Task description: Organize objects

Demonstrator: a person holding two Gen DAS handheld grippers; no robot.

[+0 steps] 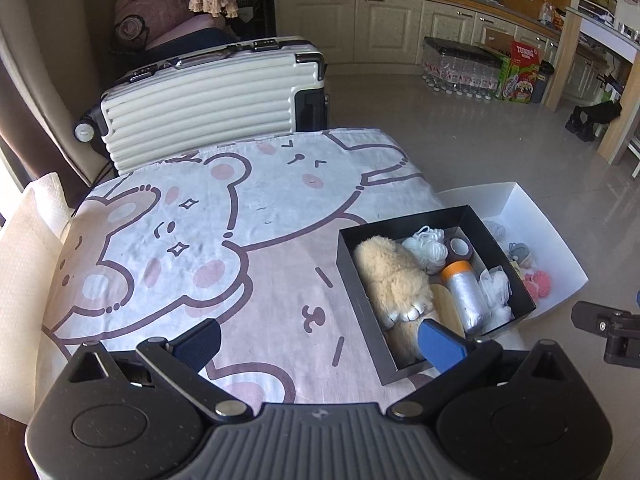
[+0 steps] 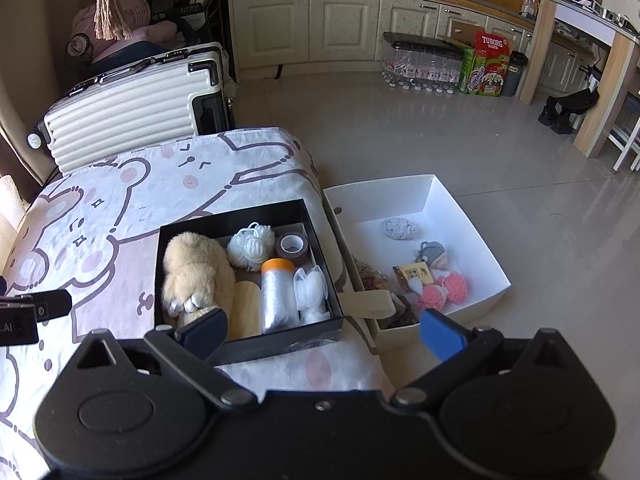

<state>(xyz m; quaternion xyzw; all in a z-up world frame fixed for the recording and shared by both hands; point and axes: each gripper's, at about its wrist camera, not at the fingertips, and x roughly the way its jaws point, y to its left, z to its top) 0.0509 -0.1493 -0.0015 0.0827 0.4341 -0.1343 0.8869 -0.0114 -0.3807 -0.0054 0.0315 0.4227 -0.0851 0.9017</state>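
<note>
Both grippers, left (image 1: pixel 320 340) and right (image 2: pixel 322 334), are wide apart and hold nothing. The black box (image 2: pixel 192 224) on the bed (image 1: pixel 280 184) holds a fluffy toy (image 2: pixel 198 272).

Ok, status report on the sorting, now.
Left gripper and right gripper open, empty. Black box packed, on the bedspread. White box beside it. Nothing in the way.

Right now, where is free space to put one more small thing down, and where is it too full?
Free: the bear-print cloth between the suitcase and the black box, and the white box's far half beyond its grey toy. Crowded: the black box, packed edge to edge.
</note>
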